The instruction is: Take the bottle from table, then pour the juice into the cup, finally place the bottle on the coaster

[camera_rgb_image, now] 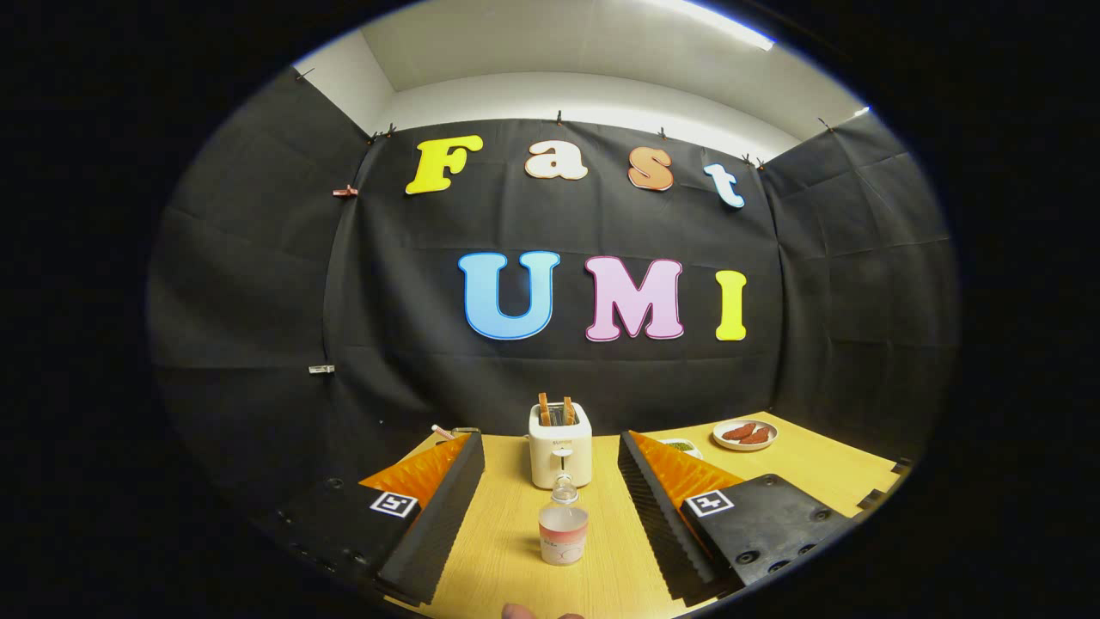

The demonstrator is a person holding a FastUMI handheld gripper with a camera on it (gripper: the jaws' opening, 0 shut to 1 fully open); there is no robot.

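A small clear plastic bottle (563, 526) with a pale label stands upright on the wooden table (507, 550), between my two fingers and free of both. My gripper (550, 456) is open, its fingers wide apart on either side of the bottle. The left finger (438, 516) and the right finger (657, 507) reach past the bottle toward the back of the table.
A white toaster (559, 444) with two slices of toast stands just beyond the bottle. A plate of sausages (745, 434) sits at the back right, a small dish of greens (681, 447) beside the right finger. A fingertip of a person's hand (520, 612) shows at the table's near edge.
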